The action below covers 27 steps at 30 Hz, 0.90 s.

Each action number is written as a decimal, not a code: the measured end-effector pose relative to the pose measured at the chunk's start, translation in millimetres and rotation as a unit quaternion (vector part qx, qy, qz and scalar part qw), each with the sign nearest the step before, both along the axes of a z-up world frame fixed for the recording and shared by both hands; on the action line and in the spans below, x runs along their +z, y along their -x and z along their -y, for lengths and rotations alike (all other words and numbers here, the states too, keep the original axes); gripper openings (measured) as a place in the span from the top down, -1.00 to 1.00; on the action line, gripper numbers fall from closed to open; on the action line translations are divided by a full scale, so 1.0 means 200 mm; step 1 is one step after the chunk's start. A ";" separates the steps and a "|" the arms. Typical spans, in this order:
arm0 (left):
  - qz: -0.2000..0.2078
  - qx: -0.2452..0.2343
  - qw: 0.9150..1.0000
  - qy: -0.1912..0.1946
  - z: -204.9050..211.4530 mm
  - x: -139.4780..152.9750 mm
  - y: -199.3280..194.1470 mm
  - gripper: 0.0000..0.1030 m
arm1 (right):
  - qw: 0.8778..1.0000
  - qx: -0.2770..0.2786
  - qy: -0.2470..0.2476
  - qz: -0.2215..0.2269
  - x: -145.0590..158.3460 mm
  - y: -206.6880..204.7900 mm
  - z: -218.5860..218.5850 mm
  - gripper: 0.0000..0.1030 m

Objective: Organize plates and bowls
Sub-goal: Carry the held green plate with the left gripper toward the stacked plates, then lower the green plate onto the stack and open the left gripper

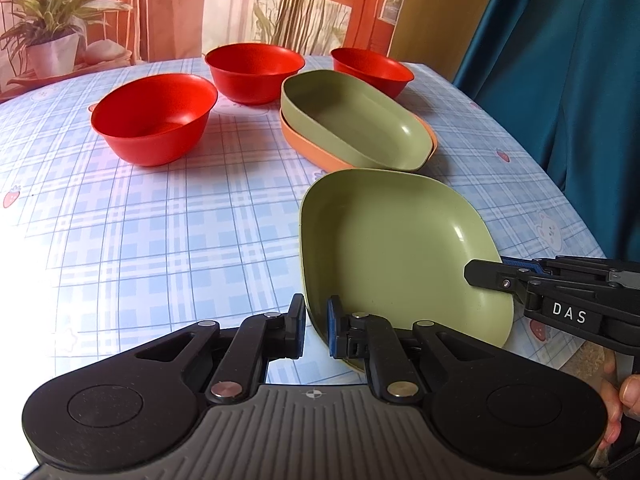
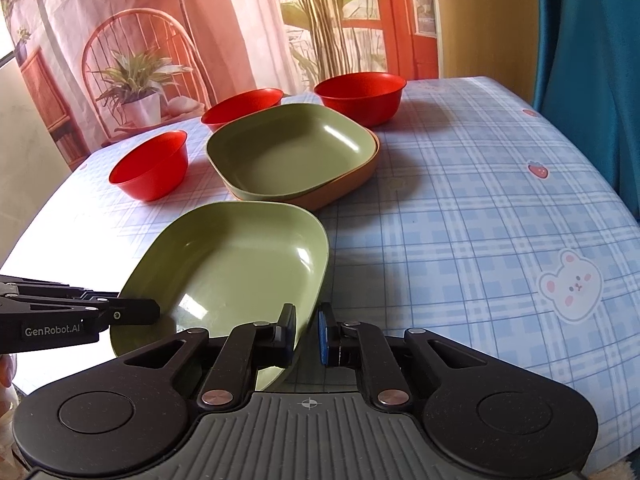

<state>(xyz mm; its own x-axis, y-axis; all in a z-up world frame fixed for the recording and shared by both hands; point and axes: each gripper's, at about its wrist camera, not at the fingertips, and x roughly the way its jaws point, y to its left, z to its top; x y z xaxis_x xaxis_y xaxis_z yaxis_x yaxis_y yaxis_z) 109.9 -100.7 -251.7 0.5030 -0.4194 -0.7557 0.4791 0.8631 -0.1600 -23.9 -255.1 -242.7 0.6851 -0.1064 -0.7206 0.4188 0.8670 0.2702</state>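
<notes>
Green squarish plastic plate (image 1: pixel 392 240), pinched at opposite rims by my left tongs (image 1: pixel 316 330) and right tongs (image 2: pixel 307 334), next needs lifting onto the green-on-orange plate stack (image 1: pixel 352 124).

Home dining spot: table (image 2: pixel 480 184) under a blue checked cloth with bears and strawberries, red bowls (image 1: pixel 156 118), printed backdrop (image 2: pixel 200 20) of chair and plants, teal curtain (image 1: pixel 560 60).

Checked tablecloth (image 2: pixel 480 208), teal curtain (image 1: pixel 568 80)
</notes>
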 end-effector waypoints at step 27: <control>-0.019 0.002 0.998 0.052 0.24 0.23 -0.41 0.64 | 0.986 0.099 0.124 0.052 0.32 -0.48 0.47 0.90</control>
<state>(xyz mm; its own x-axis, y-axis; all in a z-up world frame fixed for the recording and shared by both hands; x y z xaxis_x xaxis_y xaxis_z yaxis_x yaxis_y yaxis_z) 192.2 -148.4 -206.7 0.4771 -0.4944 -0.7266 0.4680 0.8427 -0.2661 73.1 -349.5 -179.3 0.7795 -0.1269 -0.6134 0.2160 0.9736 0.0732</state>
